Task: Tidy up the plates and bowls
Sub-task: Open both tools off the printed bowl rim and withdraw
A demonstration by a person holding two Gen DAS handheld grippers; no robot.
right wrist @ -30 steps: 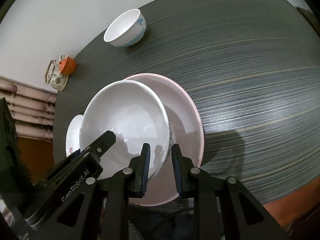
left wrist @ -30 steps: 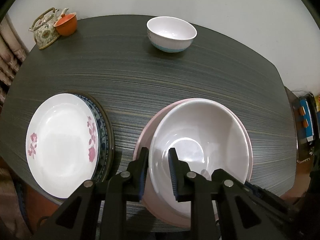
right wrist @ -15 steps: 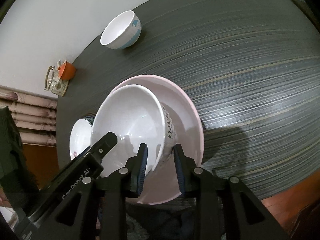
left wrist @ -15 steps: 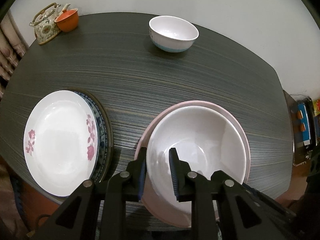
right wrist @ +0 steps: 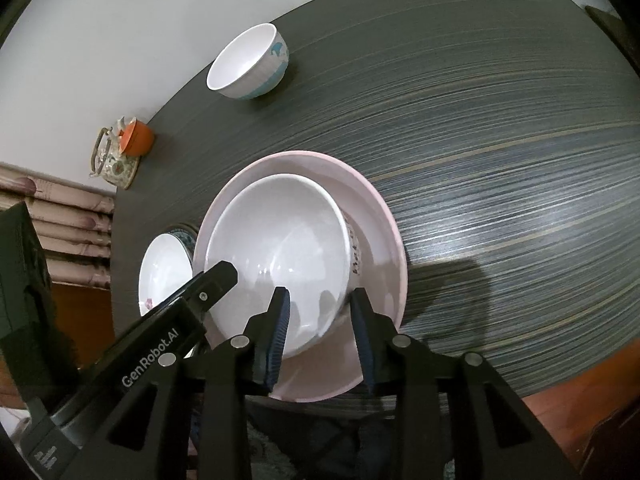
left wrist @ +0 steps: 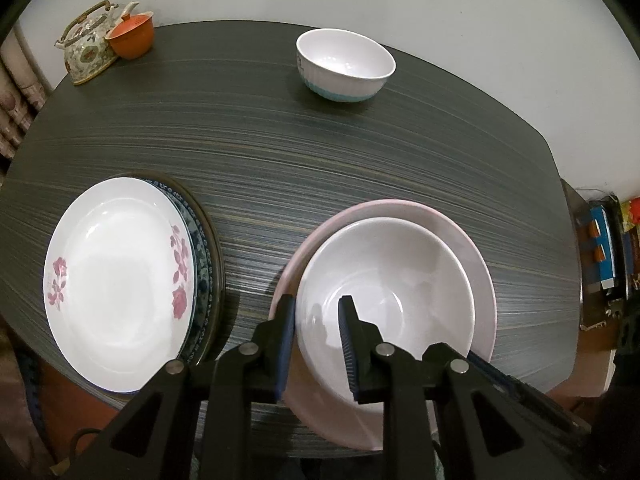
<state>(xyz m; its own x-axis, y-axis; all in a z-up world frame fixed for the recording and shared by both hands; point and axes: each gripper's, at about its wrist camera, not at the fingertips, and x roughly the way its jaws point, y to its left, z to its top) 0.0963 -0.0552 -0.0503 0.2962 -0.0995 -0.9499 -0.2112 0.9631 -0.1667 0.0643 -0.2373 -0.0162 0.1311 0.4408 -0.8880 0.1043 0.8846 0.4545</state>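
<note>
Large bowl (left wrist: 386, 300) in plate (left wrist: 476, 248); stacked plates (left wrist: 116, 280) left.

White lettering reading "GenRobot.AI" runs along the black plastic body of the left gripper (right wrist: 208, 292), seen in the right wrist view. Dark characters also stand on the outer wall of the large white ceramic bowl (right wrist: 280, 248), but they are too small and curved to read.
</note>
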